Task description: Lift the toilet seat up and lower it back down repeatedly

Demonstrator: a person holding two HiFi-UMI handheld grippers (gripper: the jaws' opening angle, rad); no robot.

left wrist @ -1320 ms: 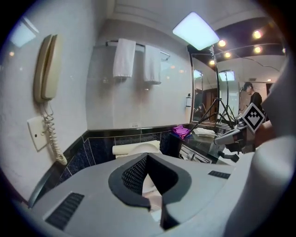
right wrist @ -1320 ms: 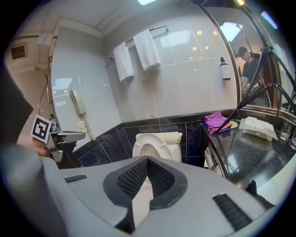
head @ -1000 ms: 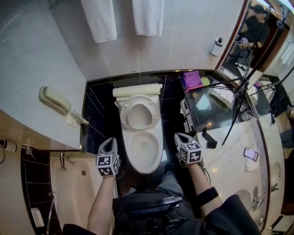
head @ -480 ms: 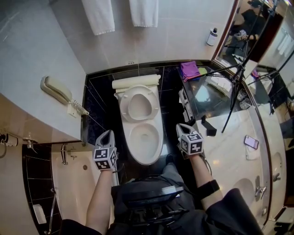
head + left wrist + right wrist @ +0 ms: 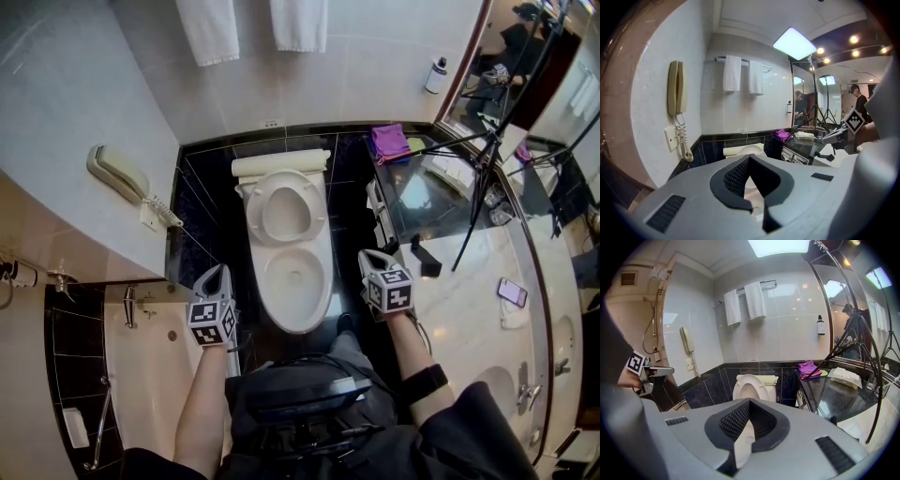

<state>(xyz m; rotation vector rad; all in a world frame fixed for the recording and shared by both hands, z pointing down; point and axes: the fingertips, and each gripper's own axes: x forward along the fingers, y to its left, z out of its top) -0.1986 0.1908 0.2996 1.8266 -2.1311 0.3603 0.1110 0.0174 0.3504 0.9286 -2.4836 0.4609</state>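
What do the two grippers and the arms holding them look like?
The left gripper and right gripper both have light grey moulded shells, and each carries a cube with black-and-white square markers. Their jaws are lined with black, finely ribbed pads. The forearms have no sleeves. The right one wears a black band above the wrist.

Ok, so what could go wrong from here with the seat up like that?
The raised seat leans on the tank; tipped forward by shut jaws without a grip, it may slam onto the bowl. The right gripper is near the tripod leg and might knock it.
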